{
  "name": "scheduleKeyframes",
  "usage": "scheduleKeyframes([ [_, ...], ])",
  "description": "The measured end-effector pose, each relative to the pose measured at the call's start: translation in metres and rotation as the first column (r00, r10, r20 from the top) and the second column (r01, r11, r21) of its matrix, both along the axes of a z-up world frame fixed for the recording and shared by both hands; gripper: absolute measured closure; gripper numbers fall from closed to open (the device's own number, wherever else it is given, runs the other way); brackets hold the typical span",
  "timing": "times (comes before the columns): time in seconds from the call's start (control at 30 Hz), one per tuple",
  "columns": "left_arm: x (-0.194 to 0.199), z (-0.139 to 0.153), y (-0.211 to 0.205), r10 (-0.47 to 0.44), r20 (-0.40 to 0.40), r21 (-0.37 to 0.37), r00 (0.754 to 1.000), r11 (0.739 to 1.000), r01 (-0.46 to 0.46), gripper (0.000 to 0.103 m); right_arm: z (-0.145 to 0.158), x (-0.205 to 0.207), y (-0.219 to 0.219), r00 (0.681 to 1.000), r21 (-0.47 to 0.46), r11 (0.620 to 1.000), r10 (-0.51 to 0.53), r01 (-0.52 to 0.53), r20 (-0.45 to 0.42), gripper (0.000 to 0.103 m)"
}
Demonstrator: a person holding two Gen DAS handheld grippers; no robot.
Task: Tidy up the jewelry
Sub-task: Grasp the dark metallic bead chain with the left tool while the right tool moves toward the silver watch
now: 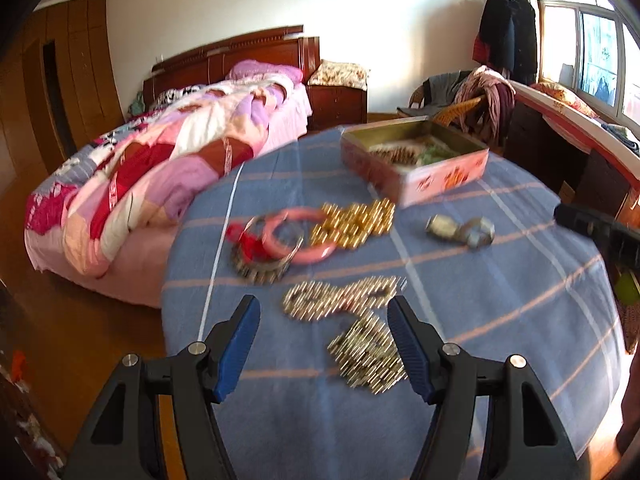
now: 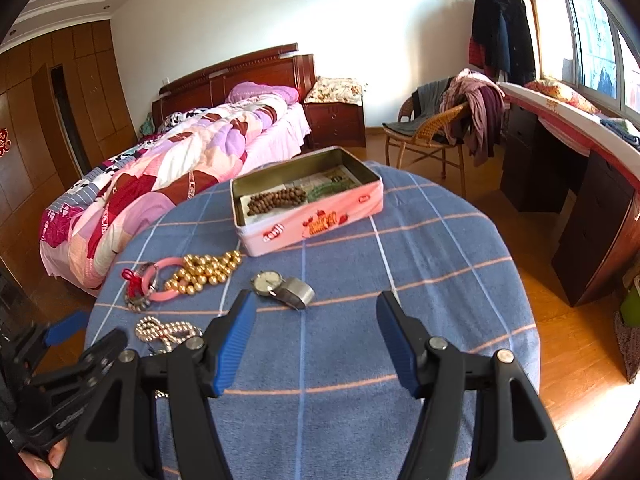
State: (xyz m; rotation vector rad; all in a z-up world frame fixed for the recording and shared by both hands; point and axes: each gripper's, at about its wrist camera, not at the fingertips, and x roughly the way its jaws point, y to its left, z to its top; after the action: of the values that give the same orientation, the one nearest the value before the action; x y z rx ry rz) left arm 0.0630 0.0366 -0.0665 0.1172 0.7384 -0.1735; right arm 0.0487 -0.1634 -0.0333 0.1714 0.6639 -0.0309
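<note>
Two grippers, both jaws apart, nothing held; my left gripper hangs over pearl strand on tablecloth; right gripper idle nr watch; step: approach; next, I judge: lower, pinch strand, carry to tin.

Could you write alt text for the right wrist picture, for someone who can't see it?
An open right gripper hovers over a blue checked tablecloth, holding nothing. Ahead lie a wristwatch, gold beads, a pink bangle and an open pink tin holding brown beads.
</note>
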Motion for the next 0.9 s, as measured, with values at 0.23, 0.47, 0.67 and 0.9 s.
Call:
scheduleKeyframes([
  [0.23,0.004,-0.021,0.01,-0.023,-0.088,-0.042,0.996,0.999,0.019,0.037,-0.013,0.011,0.0,0.999,0.01,1.0,0.016,-0.016,-0.043,0.037],
  [0.47,0.01,-0.018,-0.002,-0.119,-0.119,-0.077,0.986,0.991,0.11,0.037,-0.017,0.015,-0.006,0.998,0.014,1.0,0.002,-0.001,-0.062,0.037],
  [0.67,0.016,-0.038,-0.011,-0.109,-0.17,-0.047,0.979,0.994,0.103,0.052,-0.024,0.024,-0.012,0.996,0.043,0.999,-0.004,0.008,-0.094,0.037],
  [0.9,0.012,-0.035,-0.009,-0.203,-0.175,-0.078,0.963,0.978,0.192,0.085,-0.025,0.028,-0.012,0.995,0.033,0.999,0.0,0.003,-0.096,0.037],
])
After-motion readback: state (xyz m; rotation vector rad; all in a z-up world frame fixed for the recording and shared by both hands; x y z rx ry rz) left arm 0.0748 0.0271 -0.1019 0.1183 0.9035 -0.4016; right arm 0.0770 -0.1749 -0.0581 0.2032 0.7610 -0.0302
